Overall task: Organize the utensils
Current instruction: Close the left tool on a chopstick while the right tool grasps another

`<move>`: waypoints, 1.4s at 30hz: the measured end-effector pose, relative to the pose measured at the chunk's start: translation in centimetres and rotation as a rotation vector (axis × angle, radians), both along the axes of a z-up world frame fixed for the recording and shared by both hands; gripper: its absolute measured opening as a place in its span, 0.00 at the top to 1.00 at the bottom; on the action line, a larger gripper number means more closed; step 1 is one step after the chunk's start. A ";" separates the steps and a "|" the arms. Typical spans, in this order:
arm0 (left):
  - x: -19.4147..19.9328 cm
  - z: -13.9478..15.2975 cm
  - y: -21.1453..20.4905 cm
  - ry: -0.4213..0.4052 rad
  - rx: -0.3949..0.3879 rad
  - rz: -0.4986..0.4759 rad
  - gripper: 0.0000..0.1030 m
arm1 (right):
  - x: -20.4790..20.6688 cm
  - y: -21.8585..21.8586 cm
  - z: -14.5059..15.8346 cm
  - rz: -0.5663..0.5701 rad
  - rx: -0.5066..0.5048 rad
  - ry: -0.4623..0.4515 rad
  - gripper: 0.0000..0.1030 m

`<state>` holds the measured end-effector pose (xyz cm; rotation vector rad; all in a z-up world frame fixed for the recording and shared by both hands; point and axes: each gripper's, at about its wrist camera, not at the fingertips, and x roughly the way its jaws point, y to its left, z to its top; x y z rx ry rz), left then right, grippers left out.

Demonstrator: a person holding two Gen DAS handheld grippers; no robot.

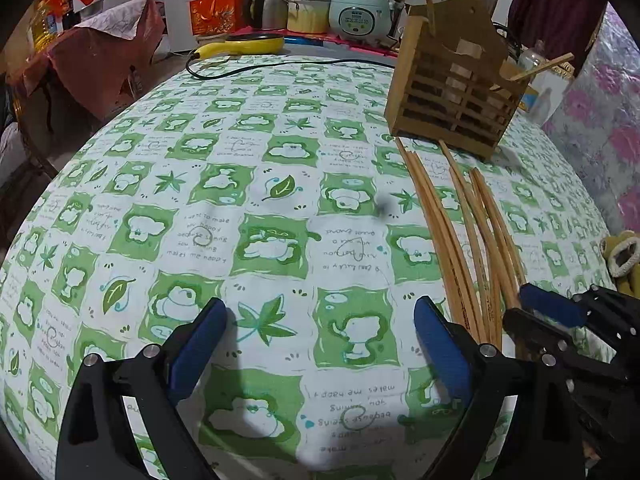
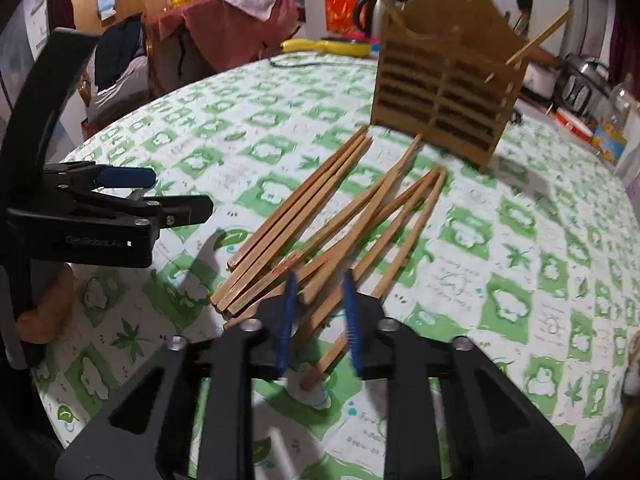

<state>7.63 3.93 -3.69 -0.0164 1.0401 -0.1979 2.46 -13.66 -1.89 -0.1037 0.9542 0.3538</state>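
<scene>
Several wooden chopsticks [image 2: 320, 208] lie fanned out on the green-and-white tablecloth [image 2: 520, 260], in front of a slatted wooden holder [image 2: 440, 92]. A chopstick [image 2: 540, 36] leans out of the holder's right end and another out of its left end. My right gripper [image 2: 320, 280] is down over the near ends of the pile. Its blue pads stand close together with one or two chopsticks between them, and a small gap still shows. In the left wrist view my left gripper [image 1: 320, 308] hangs wide open over bare cloth, left of the chopsticks [image 1: 460, 240] and the holder [image 1: 452, 96]. The right gripper [image 1: 520, 304] shows at that view's right edge.
A yellow electric pan [image 1: 252, 44] with a black cord [image 1: 280, 66] sits at the table's far edge. A rice cooker [image 1: 360, 12], a kettle and a pot stand behind it. A floral-covered bulk [image 1: 600, 140] borders the table's right side.
</scene>
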 end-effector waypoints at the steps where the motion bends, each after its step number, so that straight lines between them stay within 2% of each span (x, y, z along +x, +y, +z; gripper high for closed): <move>1: -0.1 0.0 0.0 -0.002 0.003 -0.007 0.10 | 0.1 -0.4 -0.1 -0.013 0.011 0.009 0.84; 3: -0.3 0.2 -0.3 -0.012 0.011 -0.024 0.10 | 0.4 -1.4 -0.2 -0.052 0.023 0.023 0.86; 6: -1.0 0.4 -1.3 -0.042 0.048 -0.060 0.10 | 0.5 -3.2 0.0 -0.154 -0.012 0.005 0.93; 9: -1.5 0.5 -2.9 -0.060 0.094 -0.124 0.10 | 0.8 -4.8 -0.1 -0.211 0.025 0.030 0.93; 12: -1.8 0.2 -4.4 -0.059 0.132 -0.195 0.10 | 0.6 -5.0 -0.1 -0.212 0.034 0.029 0.93; 16: -1.6 -0.2 -5.4 -0.050 0.159 -0.239 0.10 | 0.7 -4.8 -0.1 -0.199 0.028 0.035 0.93; 17: -1.4 -0.5 -5.6 -0.038 0.175 -0.240 0.10 | 0.7 -4.9 0.0 -0.200 0.033 0.034 0.93; 19: -0.7 -0.7 -5.1 -0.016 0.156 -0.221 0.08 | 0.7 -5.0 0.2 -0.205 0.039 0.027 0.93; 25: 0.7 -0.6 -1.7 0.010 0.107 -0.066 0.10 | 0.7 -6.0 0.5 -0.230 0.068 0.026 0.93; 27: 0.4 -0.4 -2.1 -0.002 0.103 -0.091 0.10 | 0.7 -5.9 0.6 -0.226 0.066 0.026 0.93; 29: -0.3 -0.1 -3.4 -0.037 0.136 -0.151 0.10 | 0.6 -5.7 0.6 -0.217 0.061 0.022 0.93; 31: -0.8 -0.2 -4.8 -0.059 0.198 -0.202 0.18 | 0.6 -5.5 0.4 -0.212 0.055 0.029 0.89; 32: -0.8 -0.3 -5.1 -0.054 0.194 -0.219 0.28 | 0.6 -5.5 0.3 -0.214 0.051 0.034 0.89; 33: -0.8 -0.2 -5.1 -0.057 0.174 -0.229 0.43 | 0.7 -5.5 0.1 -0.216 0.045 0.042 0.89; 34: -0.7 -0.2 -5.0 -0.051 0.151 -0.238 0.52 | 0.8 -5.5 -0.1 -0.217 0.044 0.050 0.89; 36: -0.7 -0.1 -4.9 -0.049 0.117 -0.243 0.84 | 1.0 -5.6 -0.4 -0.221 0.042 0.065 0.88; 37: -0.8 -0.1 -4.9 -0.051 0.119 -0.241 0.94 | 1.0 -5.7 -0.5 -0.228 0.036 0.063 0.88; 40: -0.8 -0.1 -4.6 -0.048 0.098 -0.226 0.94 | 1.1 -6.1 -0.7 -0.233 0.070 0.079 0.93; 42: -0.7 0.1 -4.1 -0.047 0.084 -0.201 0.94 | 0.9 -6.4 -0.2 -0.244 0.078 0.054 0.93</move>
